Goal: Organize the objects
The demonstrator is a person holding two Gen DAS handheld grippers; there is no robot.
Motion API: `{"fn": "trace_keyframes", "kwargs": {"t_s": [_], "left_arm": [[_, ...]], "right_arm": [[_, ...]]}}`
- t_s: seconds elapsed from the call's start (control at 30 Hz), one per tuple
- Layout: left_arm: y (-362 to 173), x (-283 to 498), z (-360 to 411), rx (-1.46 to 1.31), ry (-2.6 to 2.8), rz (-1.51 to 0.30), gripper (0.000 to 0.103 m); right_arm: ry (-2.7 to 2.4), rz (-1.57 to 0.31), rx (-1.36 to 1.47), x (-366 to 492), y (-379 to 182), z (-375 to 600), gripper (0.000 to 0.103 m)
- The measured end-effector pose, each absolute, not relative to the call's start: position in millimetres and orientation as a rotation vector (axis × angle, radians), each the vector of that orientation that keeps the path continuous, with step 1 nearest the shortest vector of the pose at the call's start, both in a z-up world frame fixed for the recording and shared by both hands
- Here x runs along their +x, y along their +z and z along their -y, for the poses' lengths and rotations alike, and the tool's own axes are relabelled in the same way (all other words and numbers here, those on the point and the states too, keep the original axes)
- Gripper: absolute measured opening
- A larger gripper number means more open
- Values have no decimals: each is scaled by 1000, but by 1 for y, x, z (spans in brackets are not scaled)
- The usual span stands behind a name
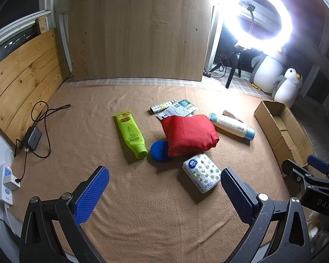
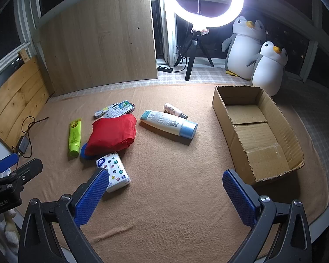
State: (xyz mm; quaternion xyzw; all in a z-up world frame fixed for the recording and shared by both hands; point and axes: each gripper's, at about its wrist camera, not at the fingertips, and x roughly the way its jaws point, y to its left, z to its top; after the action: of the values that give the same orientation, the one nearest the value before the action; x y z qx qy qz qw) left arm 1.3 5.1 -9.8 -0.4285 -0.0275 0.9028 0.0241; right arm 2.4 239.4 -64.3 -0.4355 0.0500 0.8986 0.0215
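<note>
Both of my claws hang wide apart and hold nothing, tilted down over a tan blanket (image 2: 175, 197). My left gripper (image 1: 164, 195) hovers just short of a tissue pack (image 1: 202, 172) printed with stars and dots. My right gripper (image 2: 165, 197) hovers over bare blanket, with that same tissue pack (image 2: 115, 168) at its left finger and an open cardboard box (image 2: 258, 140) to its right. Beyond the pack lies a folded red cloth (image 1: 189, 137), which partly covers a blue round lid (image 1: 159, 150). A lime-green tube (image 1: 131, 133) lies just left of the lid. Behind the cloth sit printed packets (image 1: 175, 108). To its right lies a white bottle with a blue cap (image 1: 231, 126), with a small pink bottle (image 2: 175, 110) behind it.
</note>
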Motion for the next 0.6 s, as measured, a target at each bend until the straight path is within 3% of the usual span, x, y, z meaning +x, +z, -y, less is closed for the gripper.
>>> {"fn": "trace_keyframes", "kwargs": {"t_s": [0.6], "left_arm": [[-19, -3, -7, -1348, 2768, 78, 103]], "right_arm": [[2772, -167, -1374, 0, -69, -239, 102]]}}
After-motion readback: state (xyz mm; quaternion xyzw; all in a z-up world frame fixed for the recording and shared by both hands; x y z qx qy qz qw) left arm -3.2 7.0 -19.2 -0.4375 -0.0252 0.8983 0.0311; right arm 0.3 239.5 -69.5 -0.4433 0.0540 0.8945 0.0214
